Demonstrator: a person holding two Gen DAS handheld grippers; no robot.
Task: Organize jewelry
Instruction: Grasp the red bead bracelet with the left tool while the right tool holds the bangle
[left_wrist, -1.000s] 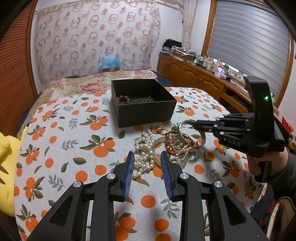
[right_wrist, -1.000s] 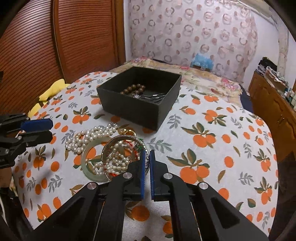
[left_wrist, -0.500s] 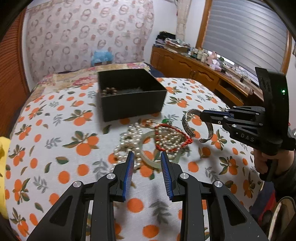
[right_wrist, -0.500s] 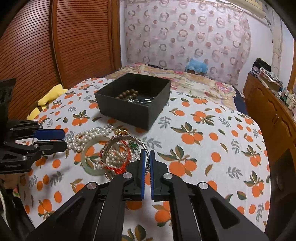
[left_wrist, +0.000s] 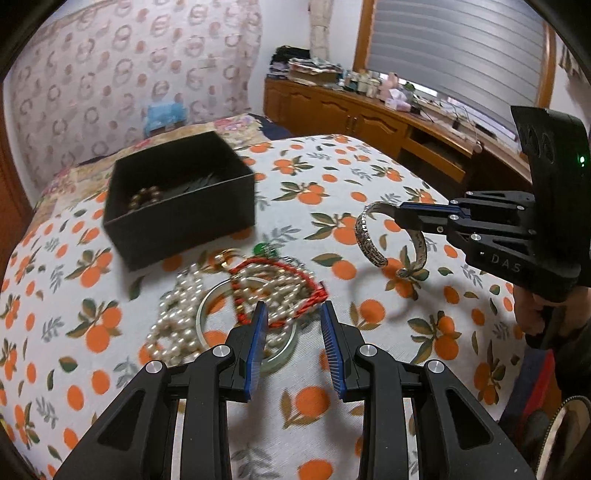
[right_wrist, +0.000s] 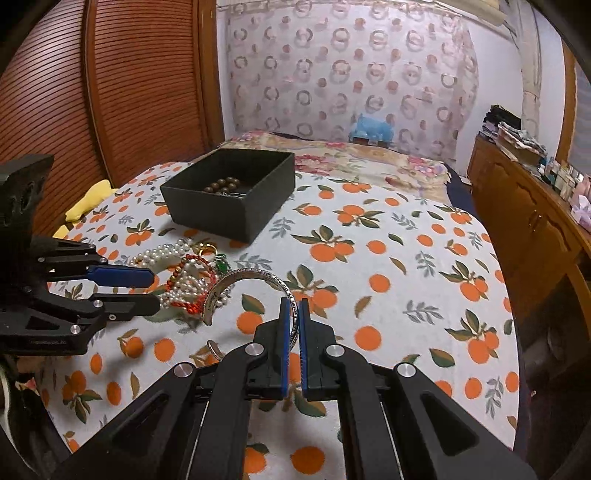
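Note:
My right gripper is shut on a silver cuff bangle, holding it in the air above the orange-print cloth. The left wrist view shows that bangle hanging from the right gripper, to the right of the jewelry pile. My left gripper is open and empty, just above the pile: a pearl necklace, a pale green bangle and a red beaded bracelet. A black box with brown beads inside sits beyond the pile.
The cloth covers a bed. A wooden dresser with clutter runs along the right. There is a yellow cloth at the left edge and a blue toy at the far end. A hand holds the right gripper.
The right gripper has lifted the silver bangle off the pile and carried it to the right. The left gripper has moved in over the pearls and red bracelet, still open.

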